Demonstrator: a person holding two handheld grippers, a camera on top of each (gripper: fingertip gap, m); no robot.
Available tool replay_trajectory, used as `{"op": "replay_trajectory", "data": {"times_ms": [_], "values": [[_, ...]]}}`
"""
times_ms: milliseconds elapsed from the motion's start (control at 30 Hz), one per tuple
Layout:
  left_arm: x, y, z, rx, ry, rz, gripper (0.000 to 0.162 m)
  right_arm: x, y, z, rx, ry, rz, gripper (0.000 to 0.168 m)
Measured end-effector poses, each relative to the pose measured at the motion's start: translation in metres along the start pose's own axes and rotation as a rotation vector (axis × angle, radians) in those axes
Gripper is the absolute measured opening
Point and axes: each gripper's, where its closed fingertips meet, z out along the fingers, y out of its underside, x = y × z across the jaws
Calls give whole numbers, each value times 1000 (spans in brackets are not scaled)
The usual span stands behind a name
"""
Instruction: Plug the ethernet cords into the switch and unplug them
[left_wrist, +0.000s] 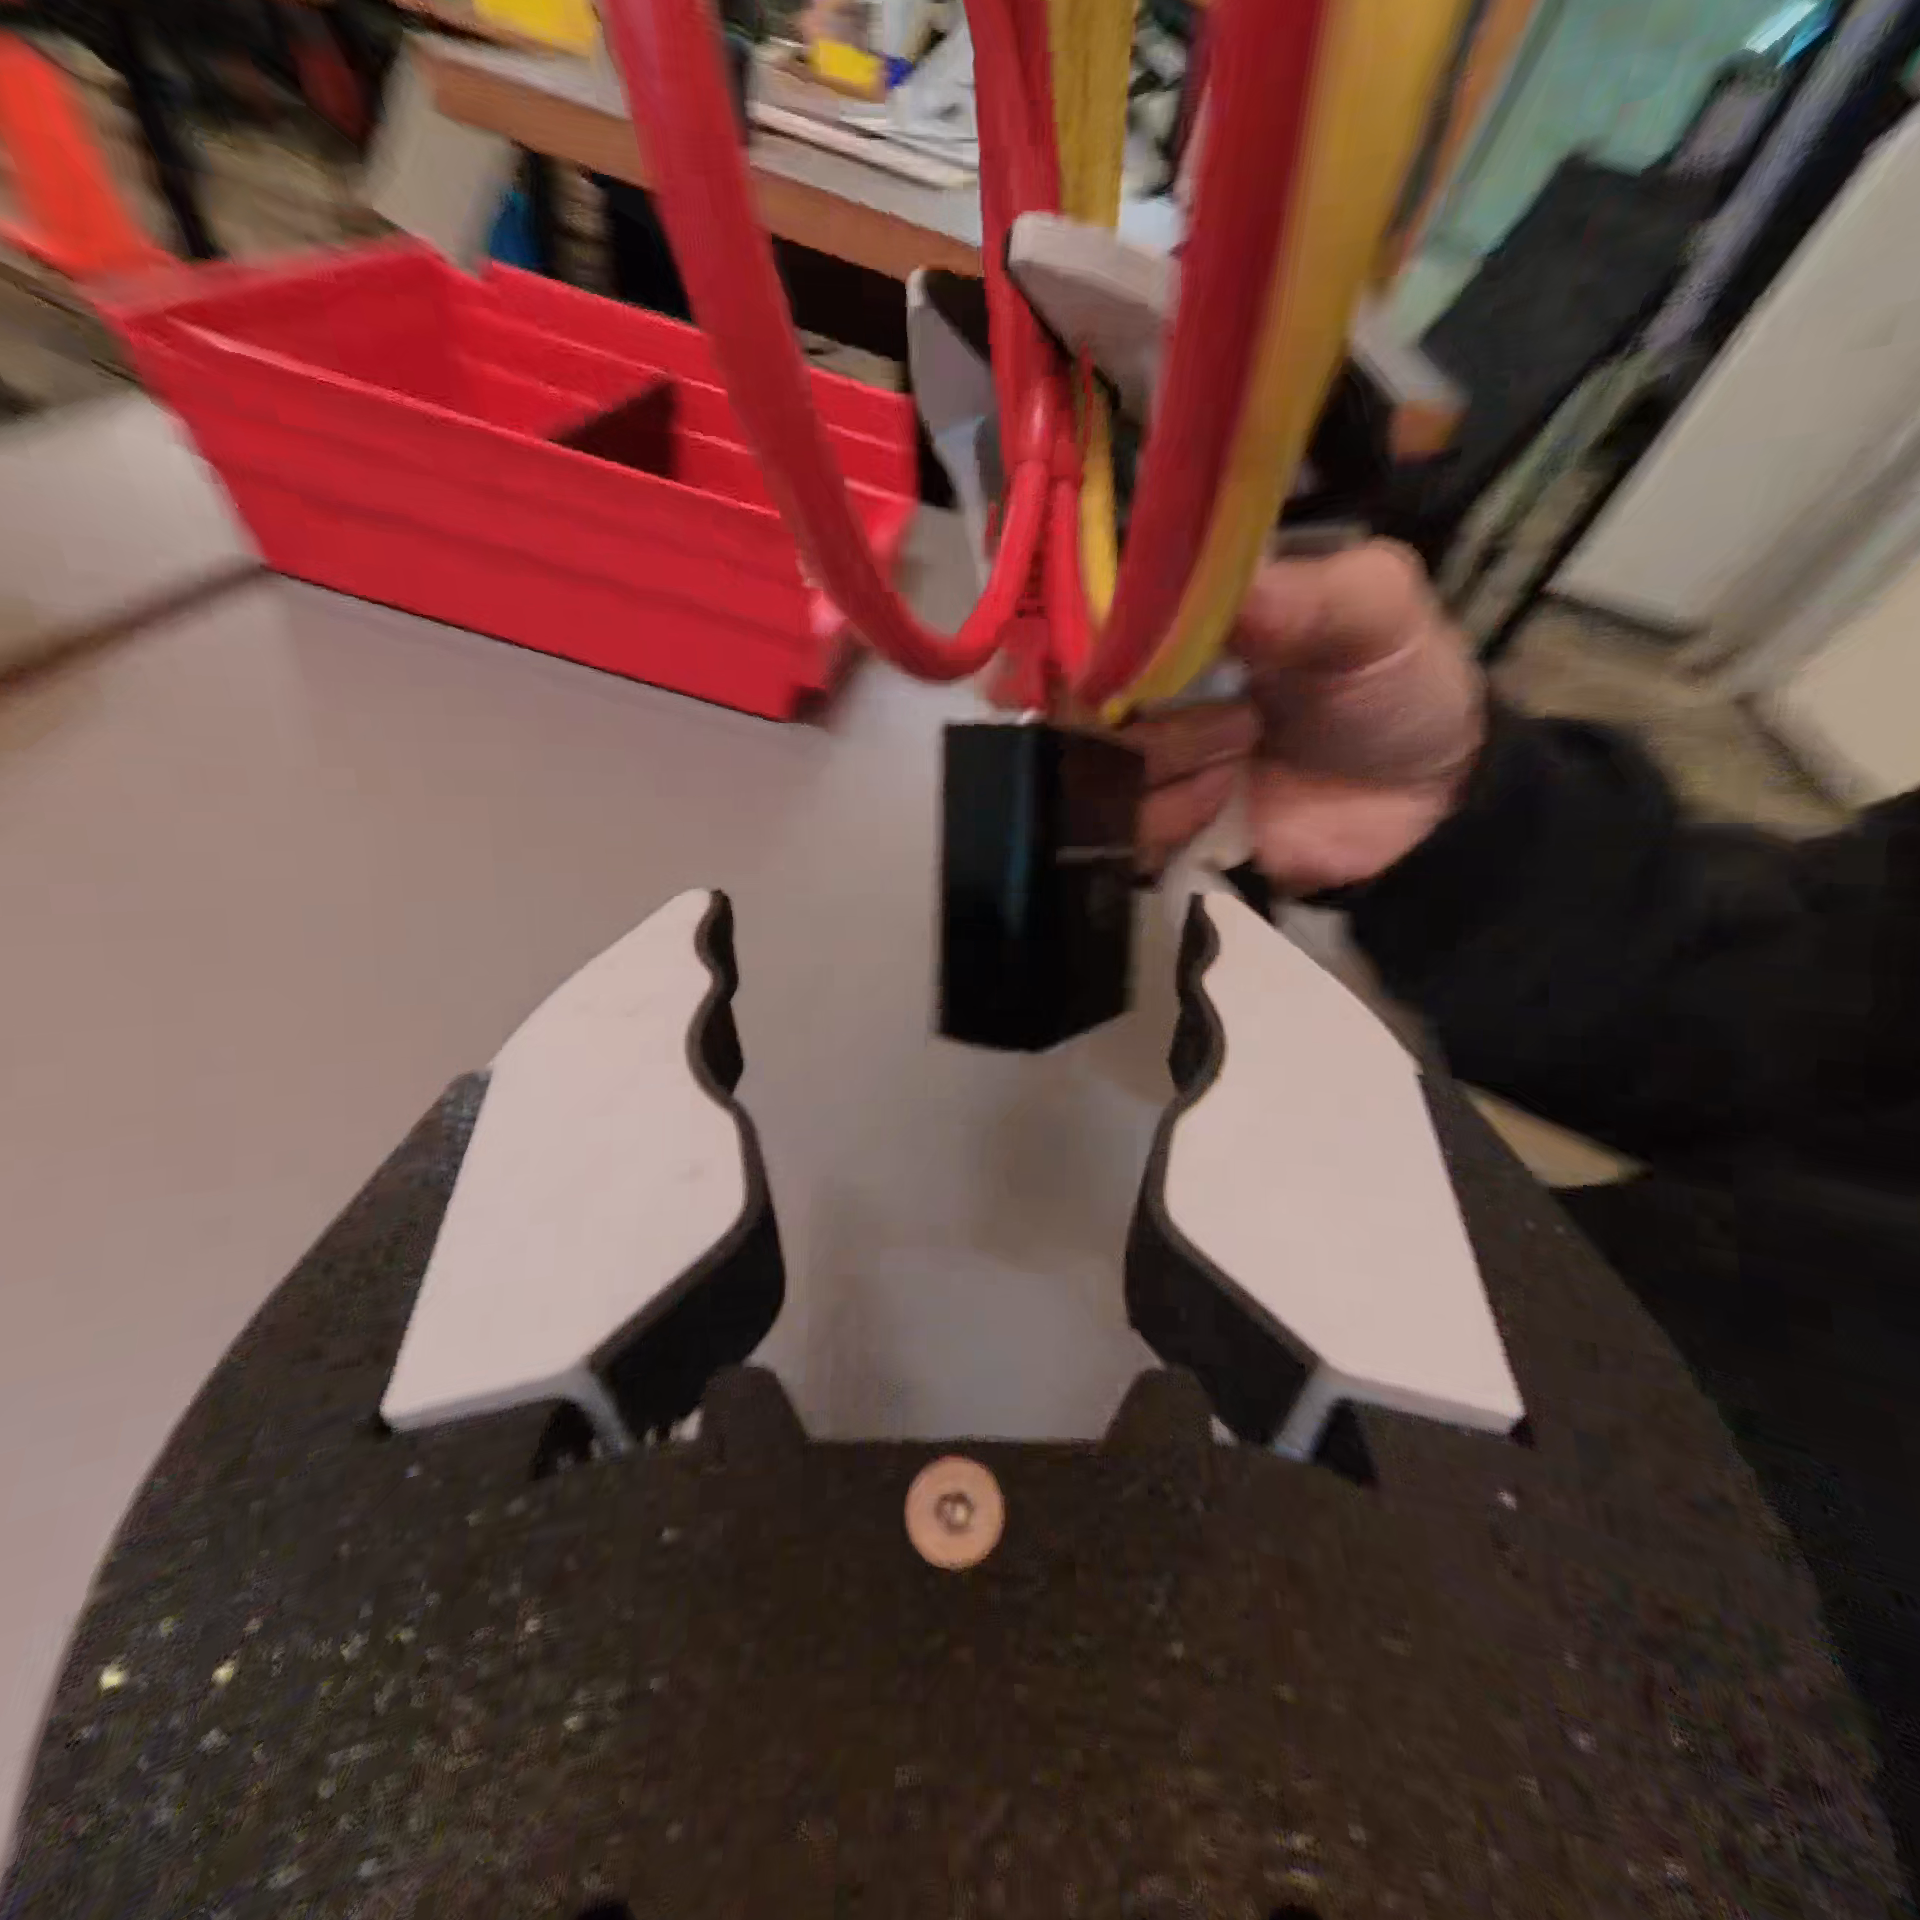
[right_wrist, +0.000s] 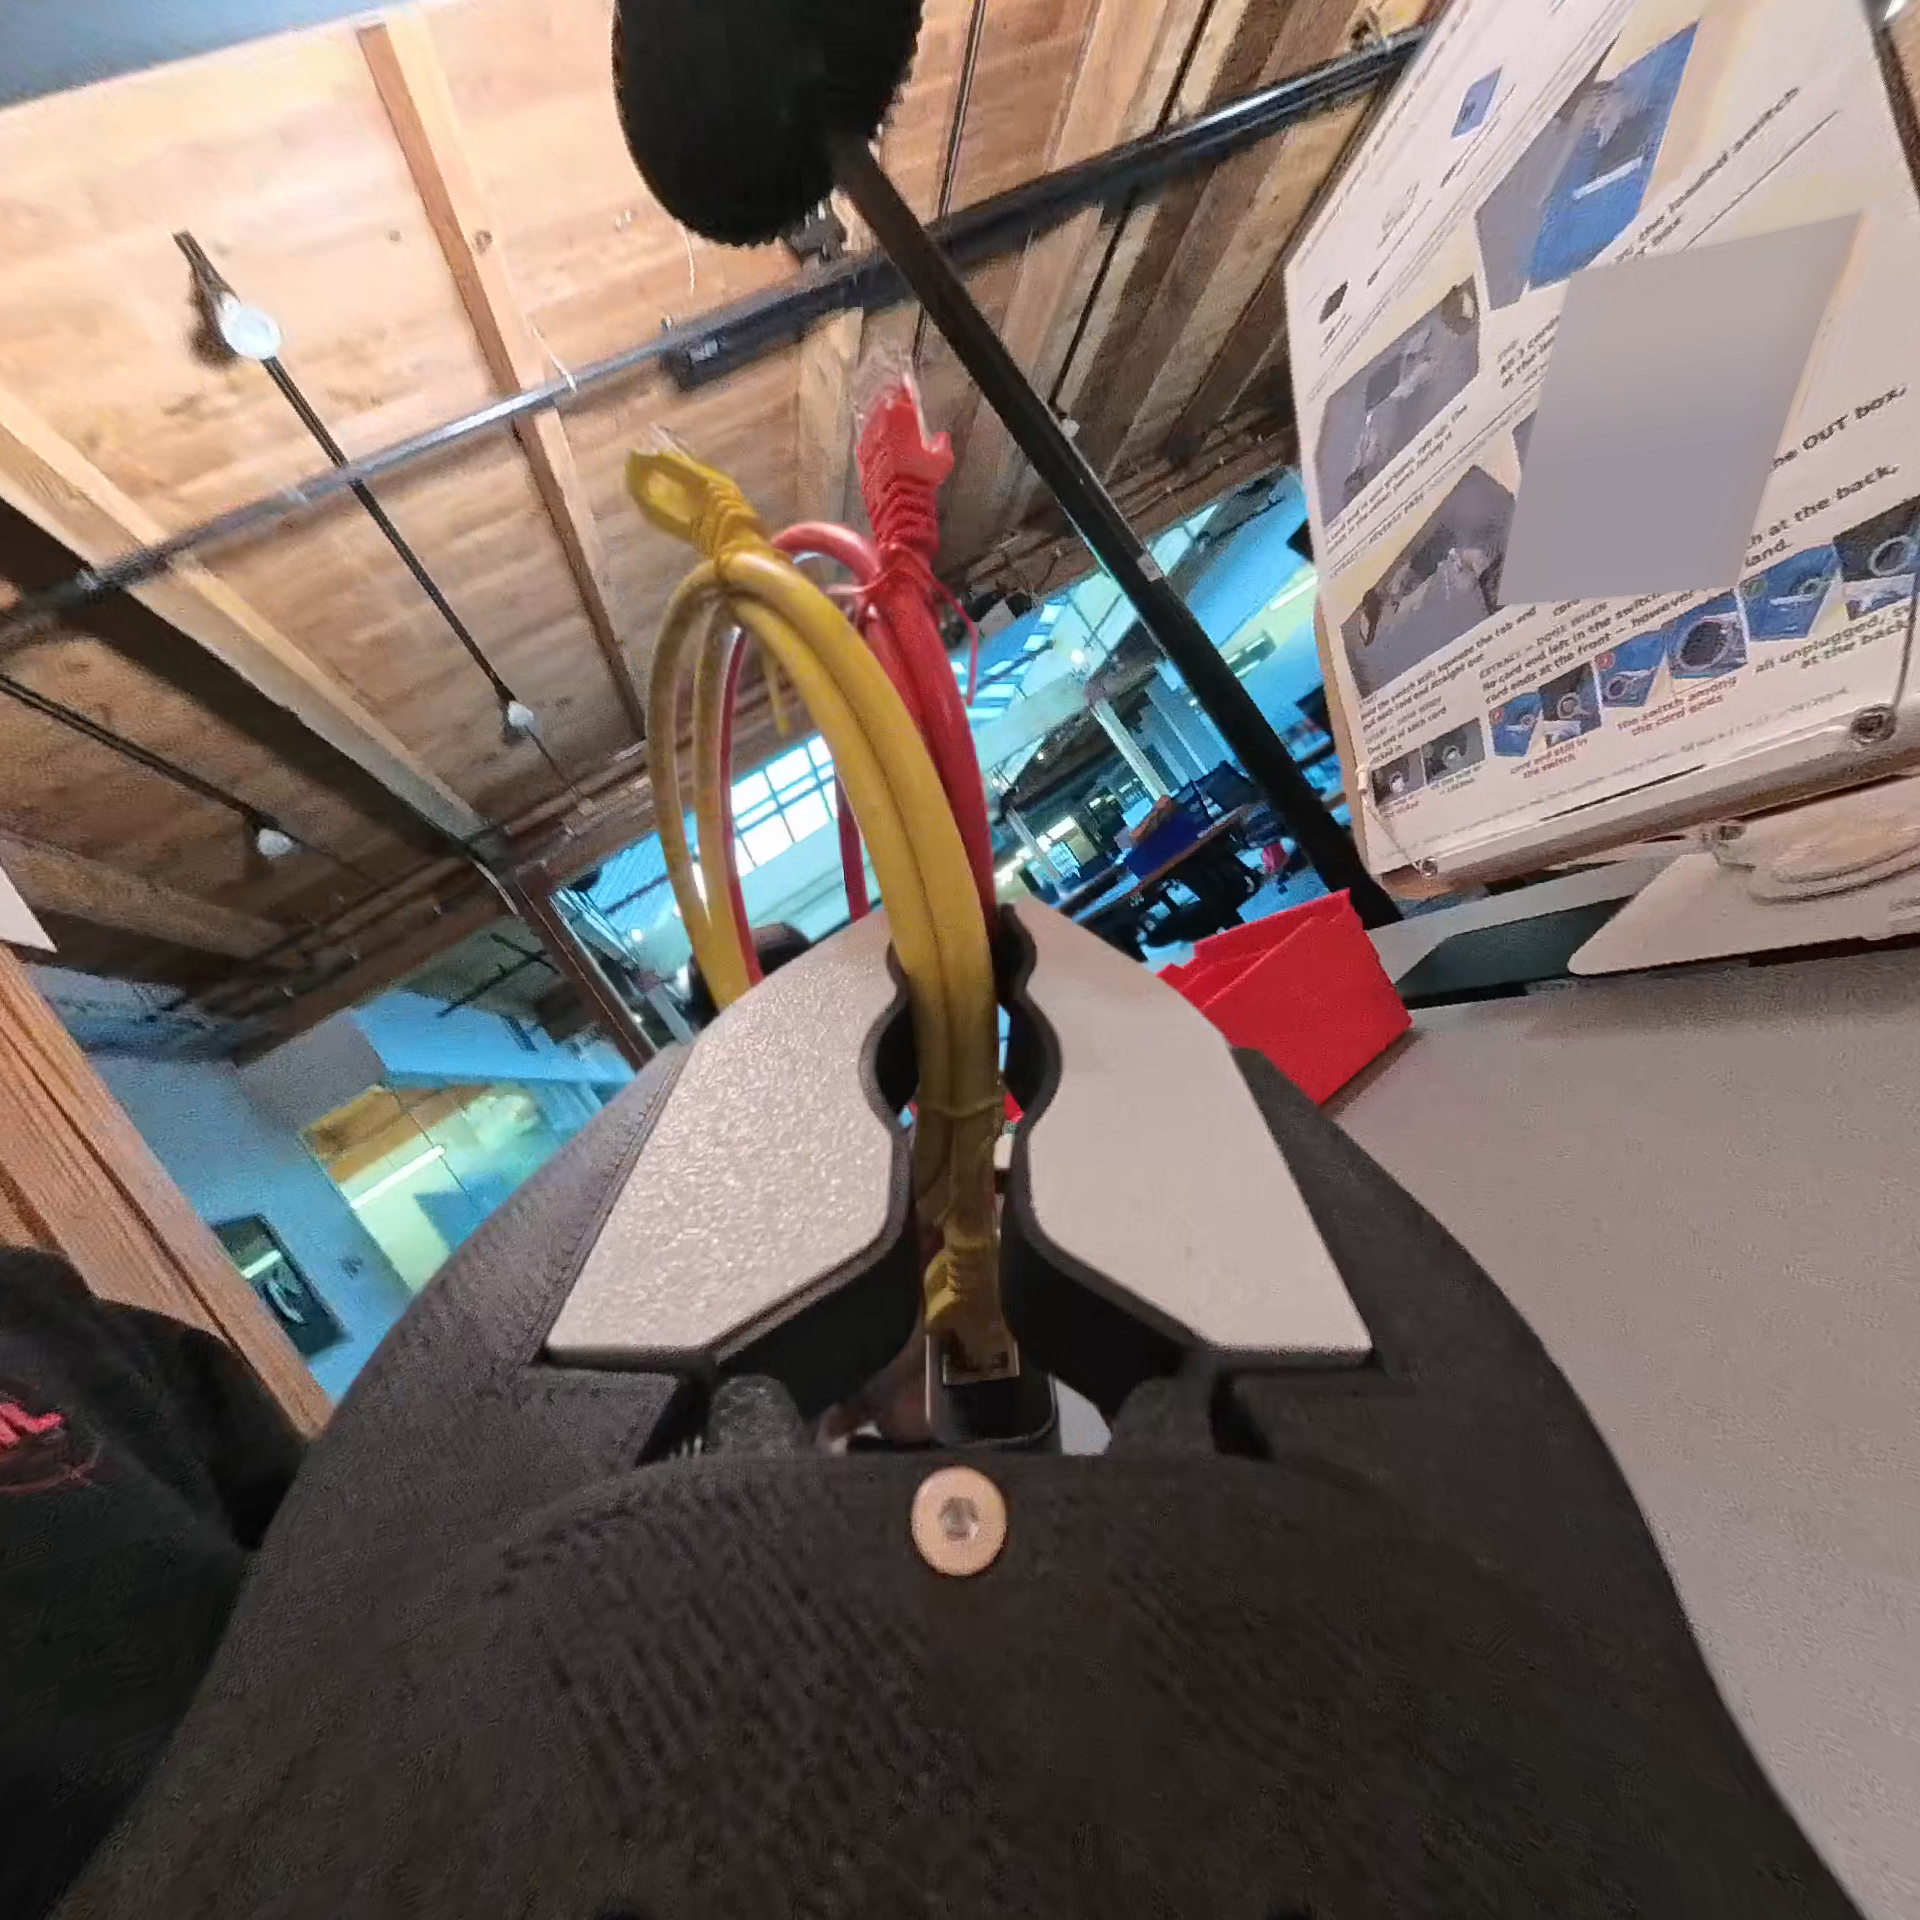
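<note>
Switch lifted clear of the table, hung from its cords in the right gripper, left gripper waiting open below.

Right gripper (right_wrist: 961, 1023), centre of the right wrist view: jaws nearly closed around the bundled yellow cords (right_wrist: 914, 831) and red cords (right_wrist: 935, 665), probably to carry the switch by them; one yellow plug seated in a port low between the fingers, a loose yellow end and red end at upper centre. Left gripper (left_wrist: 956, 935), lower centre of the left wrist view: jaws wide apart, holding nothing, seemingly lined up to take the switch (left_wrist: 1029, 883) just beyond the tips at frame centre. Small black box, glossy, blurred; cords looping up from its top. Red bin (left_wrist: 499, 488) on the table (left_wrist: 312, 883) at upper left.
</note>
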Motion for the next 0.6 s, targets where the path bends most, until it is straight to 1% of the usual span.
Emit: {"op": "replay_trajectory", "data": {"times_ms": [100,167,267,333,400,467,600], "values": [[-23,3,-3,-28,-277,288,97,5,-8,0,56,10,81,13],[-31,2,-2,-26,-412,383,96,13,-9,0,57,57,63,13],[-34,18,2,-115,-473,416,97,17,-18,1,105,79,90,13],[-38,28,6,-161,-520,463,105,16,-22,3,131,72,124,13],[-45,34,11,-185,-583,531,105,16,-23,7,149,72,150,13],[-44,32,17,-176,-639,619,105,17,-20,11,155,75,185,13],[-32,19,28,-116,-703,809,105,21,-16,13,180,90,262,13]]}}
